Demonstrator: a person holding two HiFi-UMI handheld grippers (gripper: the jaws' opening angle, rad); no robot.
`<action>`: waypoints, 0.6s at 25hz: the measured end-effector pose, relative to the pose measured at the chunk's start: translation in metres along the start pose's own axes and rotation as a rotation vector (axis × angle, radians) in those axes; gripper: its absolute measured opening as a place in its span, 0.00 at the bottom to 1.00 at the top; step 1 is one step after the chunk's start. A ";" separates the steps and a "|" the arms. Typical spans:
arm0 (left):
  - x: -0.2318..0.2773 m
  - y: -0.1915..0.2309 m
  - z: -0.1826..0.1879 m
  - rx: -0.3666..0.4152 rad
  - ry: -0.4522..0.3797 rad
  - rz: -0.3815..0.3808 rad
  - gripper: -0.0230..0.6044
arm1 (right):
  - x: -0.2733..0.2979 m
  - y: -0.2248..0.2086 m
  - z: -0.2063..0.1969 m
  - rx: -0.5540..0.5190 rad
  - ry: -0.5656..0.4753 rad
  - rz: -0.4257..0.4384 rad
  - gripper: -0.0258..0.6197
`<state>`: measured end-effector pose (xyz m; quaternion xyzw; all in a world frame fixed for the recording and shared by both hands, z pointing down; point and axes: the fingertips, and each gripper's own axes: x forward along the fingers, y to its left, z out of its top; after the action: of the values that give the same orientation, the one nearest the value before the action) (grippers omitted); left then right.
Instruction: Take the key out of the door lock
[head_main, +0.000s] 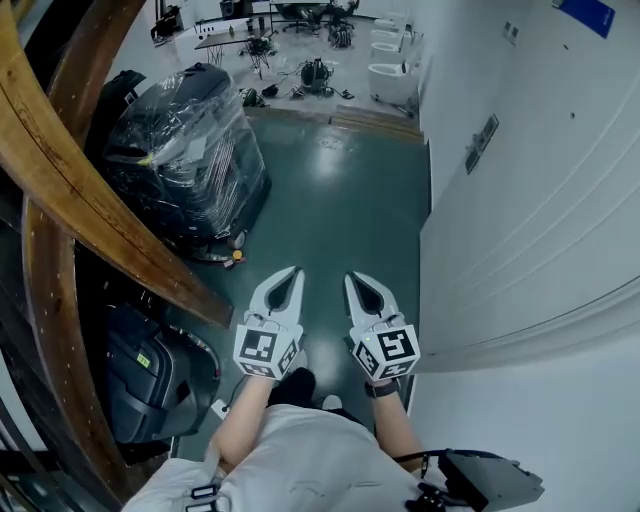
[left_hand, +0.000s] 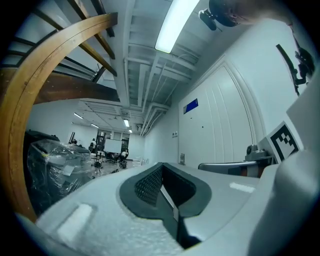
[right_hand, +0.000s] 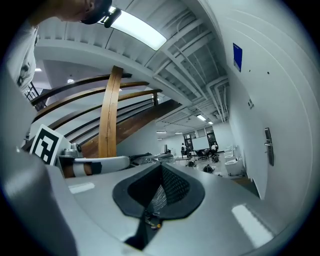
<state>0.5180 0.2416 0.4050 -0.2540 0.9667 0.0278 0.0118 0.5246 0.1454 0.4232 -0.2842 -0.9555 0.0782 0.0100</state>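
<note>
Both grippers are held level and side by side over the green floor, with the white panelled door (head_main: 530, 220) on their right. My left gripper (head_main: 296, 270) has its jaws together with nothing between them, which the left gripper view (left_hand: 161, 166) also shows. My right gripper (head_main: 351, 277) is likewise shut and empty (right_hand: 161, 166). A dark lock plate with a handle (head_main: 481, 144) sits further along the door, well ahead of both grippers; the right gripper view shows it small (right_hand: 269, 146). No key can be made out at this distance.
A plastic-wrapped machine (head_main: 185, 150) stands ahead on the left. Curved wooden beams (head_main: 80, 190) rise along the left side, with a black case (head_main: 150, 380) beneath them. White fixtures (head_main: 390, 75) and office chairs stand at the far end of the hall.
</note>
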 end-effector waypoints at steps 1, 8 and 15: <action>0.007 0.010 -0.003 -0.008 -0.002 0.001 0.04 | 0.010 -0.002 -0.001 -0.005 0.001 0.001 0.04; 0.069 0.084 0.009 0.009 -0.048 -0.061 0.04 | 0.111 -0.008 0.014 -0.041 -0.040 -0.022 0.05; 0.101 0.195 0.056 0.017 -0.167 -0.062 0.04 | 0.236 0.014 0.035 0.020 -0.096 0.008 0.05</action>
<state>0.3345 0.3650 0.3547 -0.2806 0.9542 0.0402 0.0957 0.3319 0.2810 0.3801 -0.2839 -0.9529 0.1014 -0.0334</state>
